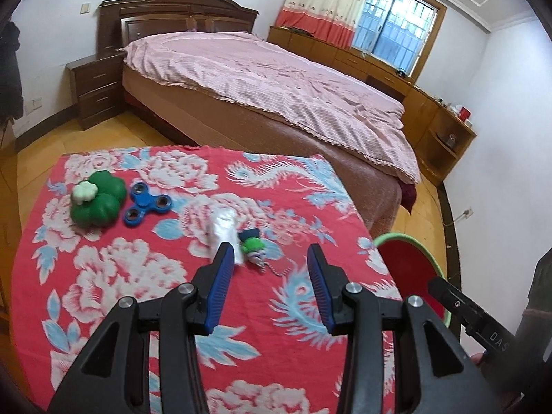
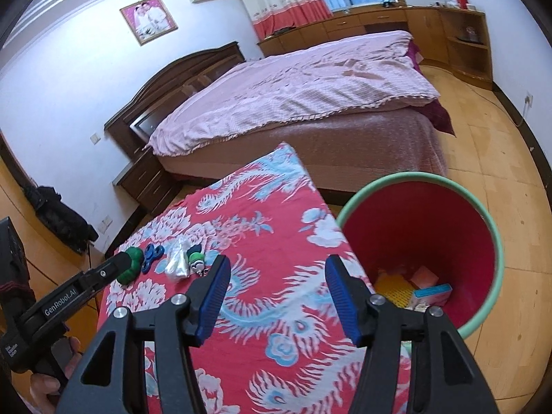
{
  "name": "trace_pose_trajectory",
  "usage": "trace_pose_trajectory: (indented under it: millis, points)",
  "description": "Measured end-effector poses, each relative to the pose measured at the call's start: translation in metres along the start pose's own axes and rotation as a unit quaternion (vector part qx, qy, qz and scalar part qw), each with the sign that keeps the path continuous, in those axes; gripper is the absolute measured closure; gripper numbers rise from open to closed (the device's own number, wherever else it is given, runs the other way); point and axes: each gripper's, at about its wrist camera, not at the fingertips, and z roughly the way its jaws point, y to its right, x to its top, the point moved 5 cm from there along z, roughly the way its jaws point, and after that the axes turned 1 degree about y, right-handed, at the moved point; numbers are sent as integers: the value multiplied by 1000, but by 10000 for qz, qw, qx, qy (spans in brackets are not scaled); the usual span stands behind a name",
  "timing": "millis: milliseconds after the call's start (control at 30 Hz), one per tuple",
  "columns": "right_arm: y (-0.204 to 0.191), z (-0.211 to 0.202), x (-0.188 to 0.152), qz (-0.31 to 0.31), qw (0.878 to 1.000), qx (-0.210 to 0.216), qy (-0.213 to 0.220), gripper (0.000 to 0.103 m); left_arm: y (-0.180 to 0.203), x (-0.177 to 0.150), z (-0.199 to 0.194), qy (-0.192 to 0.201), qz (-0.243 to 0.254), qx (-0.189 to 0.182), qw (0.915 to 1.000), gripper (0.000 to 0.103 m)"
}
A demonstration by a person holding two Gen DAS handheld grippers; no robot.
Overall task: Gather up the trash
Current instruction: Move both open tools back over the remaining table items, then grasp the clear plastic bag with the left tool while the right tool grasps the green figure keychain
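Left wrist view looks down over a surface (image 1: pixel 103 310) draped in a red floral cloth, with a bed (image 1: pixel 276 79) beyond it. The left gripper (image 1: pixel 269 258) hangs above the cloth with its jaws parted and nothing between them. Just past the left blue pad lies a crumpled white wrapper (image 1: pixel 222 229), the trash on the cloth; the pad overlaps its near end in this view, and whether they touch cannot be told. Beside the wrapper, toward the bin side, sits a small green keychain toy (image 1: pixel 252 245) with a short chain. Farther along the cloth on the other side are a blue spinner (image 1: pixel 146 208) and a green clover toy (image 1: pixel 98 200), close together. At the right edge of the surface shows the green rim of a red bin (image 1: pixel 431 262), partly hidden by the other gripper's body.

From the right wrist view, the right gripper (image 2: pixel 276 269) is over the corner of the cloth next to the bin (image 2: pixel 496 241), its jaws spread and empty. The bin stands on the floor against the surface and holds a few boxes and scraps at its bottom. The wrapper (image 2: pixel 177 260) lies well apart from this gripper, between the spinner (image 2: pixel 151 257) and the keychain toy (image 2: pixel 196 260). The left gripper's black body reaches in from the left, held by a hand (image 2: pixel 48 379).
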Motion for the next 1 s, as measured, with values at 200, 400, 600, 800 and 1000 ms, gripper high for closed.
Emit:
trace_pose_trajectory:
  millis: [200,400,600,800,1000]
  points:
    - [-18,19,5,-187,9998,3,-113,43,-21,7,15,-55,-72,144,9999,59]
    - [-24,34,11,-233,9997,-30,-122,43,-34,8,40,-220,-169,178,9995,59]
    - [-18,52,16,-215,9995,-129,-188,43,-37,7,74,-464,-155,170,9987,59]
    - [-10,73,17,-115,9992,-152,-340,43,-46,5,99,-670,-239,279,9971,59]
    - [-6,89,16,-89,9988,-129,-467,43,-61,1,114,-805,-380,408,9952,59]
